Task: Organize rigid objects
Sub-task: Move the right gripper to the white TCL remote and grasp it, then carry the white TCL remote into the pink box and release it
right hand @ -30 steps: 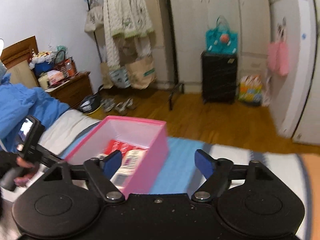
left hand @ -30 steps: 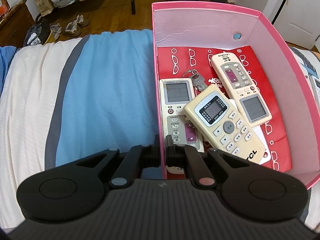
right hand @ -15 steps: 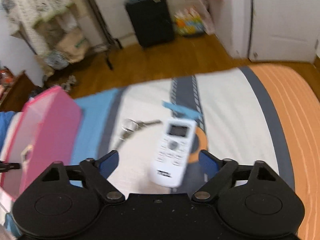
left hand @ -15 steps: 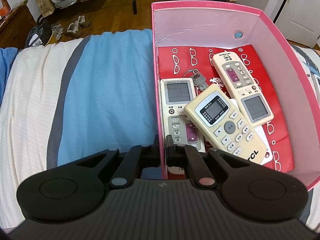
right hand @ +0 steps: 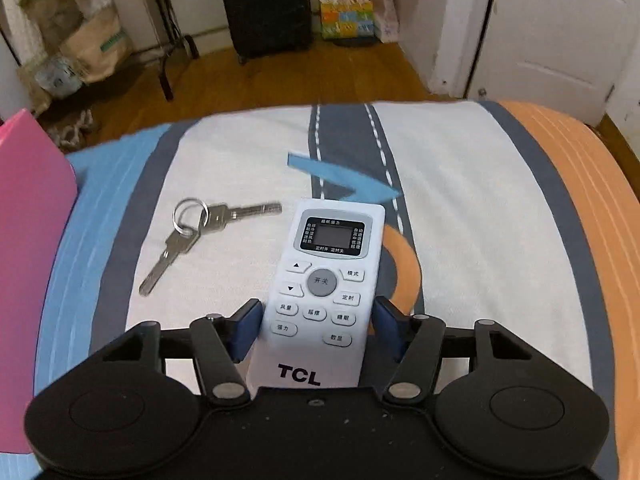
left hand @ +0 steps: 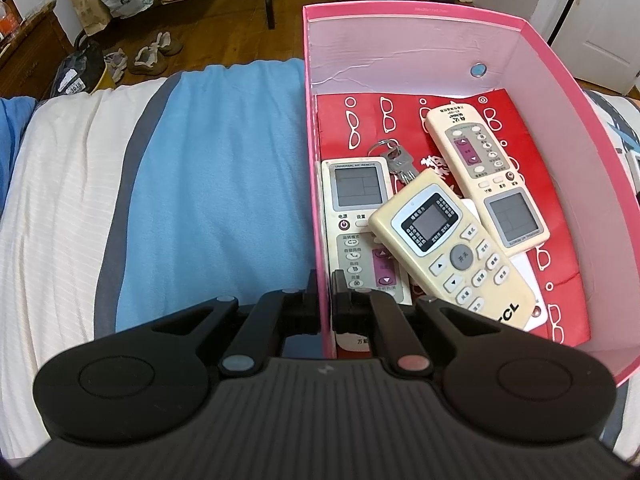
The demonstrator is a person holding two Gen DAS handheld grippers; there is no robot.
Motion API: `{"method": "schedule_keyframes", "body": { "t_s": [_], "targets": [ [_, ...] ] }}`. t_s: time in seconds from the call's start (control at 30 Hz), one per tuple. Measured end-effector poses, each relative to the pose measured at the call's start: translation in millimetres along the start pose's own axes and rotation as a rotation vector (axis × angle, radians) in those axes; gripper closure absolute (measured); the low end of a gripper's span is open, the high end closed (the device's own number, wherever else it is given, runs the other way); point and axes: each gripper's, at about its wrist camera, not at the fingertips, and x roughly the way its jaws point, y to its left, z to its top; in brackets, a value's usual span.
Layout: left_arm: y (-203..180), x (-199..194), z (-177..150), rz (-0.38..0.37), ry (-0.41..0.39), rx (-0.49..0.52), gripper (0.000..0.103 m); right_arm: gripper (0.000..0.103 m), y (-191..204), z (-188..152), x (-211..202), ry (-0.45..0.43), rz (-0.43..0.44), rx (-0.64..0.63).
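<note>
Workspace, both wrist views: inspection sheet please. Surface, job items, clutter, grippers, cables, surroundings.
Surface: bedspread, white with blue, grey and orange print.
Job's things: pink box holds three remotes and a key set on a red sheet; white TCL remote and loose keys lie on the bed.
Clutter: nothing seen on the bed.
Grippers: left gripper shut on the box's left wall; right gripper straddles the white TCL remote, jaws just been closing, pad contact unclear.
Cables: nothing seen.
Surroundings: wood floor, black suitcase, paper bags, shoes, white door.
</note>
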Motion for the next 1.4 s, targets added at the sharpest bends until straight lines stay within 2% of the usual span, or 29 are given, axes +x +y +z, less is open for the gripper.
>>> {"method": "schedule_keyframes", "body": {
  "t_s": [0.1, 0.17, 0.2, 0.33, 0.4, 0.5, 0.67, 0.83, 1.0, 1.07, 1.1, 1.2, 1.33, 1.4],
  "targets": [
    [-0.7, 0.1, -0.1, -0.002, 0.0, -0.001, 0.099, 0.037, 6.2, -3.7, -5.4, 0.072, 0.013, 0.01],
    [-1.1, 0.3, -0.2, 0.001, -0.001, 0.002, 0.099, 0.035, 16.4, -7.9, -4.5, 0.146, 0.022, -0.059],
    [-1.1, 0.4, -0.2, 0.0, -0.001, 0.002, 0.099, 0.035, 20.9, -10.0, -5.2, 0.152, 0.014, -0.093],
    [-1.0, 0.6, 0.1, -0.003, 0.001, -0.003, 0.099, 0.03, 23.0, -11.0, 0.5, 0.094, 0.001, -0.102],
    [-1.3, 0.4, 0.2, -0.007, 0.001, -0.007, 0.099, 0.038, 21.6, -8.7, 2.1, 0.049, -0.003, -0.103],
    [-1.4, 0.1, 0.1, -0.006, 0.001, -0.007, 0.1, 0.04, 22.5, -10.4, -7.1, 0.025, 0.013, -0.09],
    [-1.4, 0.5, -0.2, -0.008, 0.001, -0.009, 0.1, 0.04, 49.2, -21.6, -49.7, -0.051, 0.118, -0.124],
    [-2.3, 1.0, -1.8, -0.002, -0.002, -0.001, 0.1, 0.04, 85.8, -26.6, -107.9, -0.193, 0.245, -0.208],
    [-2.2, 1.2, -1.6, -0.006, 0.002, -0.009, 0.1, 0.04, 122.1, -32.3, -152.3, -0.336, 0.446, -0.247],
    [-2.0, 1.0, -1.3, -0.007, 0.001, -0.013, 0.1, 0.04, 143.0, -35.3, -160.3, -0.339, 0.54, -0.274],
    [-2.3, 1.0, -2.0, -0.005, -0.001, -0.01, 0.1, 0.04, 155.0, -37.2, -162.2, -0.34, 0.559, -0.302],
    [-2.7, 0.1, -2.1, -0.002, -0.005, -0.005, 0.1, 0.04, 193.4, -42.7, -160.4, -0.344, 0.549, -0.398],
    [-1.2, -0.9, -2.2, -0.011, -0.003, -0.006, 0.1, 0.04, 229.2, -45.3, -139.6, -0.311, 0.552, -0.437],
    [0.2, -1.0, -2.2, -0.018, -0.003, -0.011, 0.1, 0.04, 243.3, -48.1, -128.1, -0.291, 0.503, -0.47]
  ]
}}
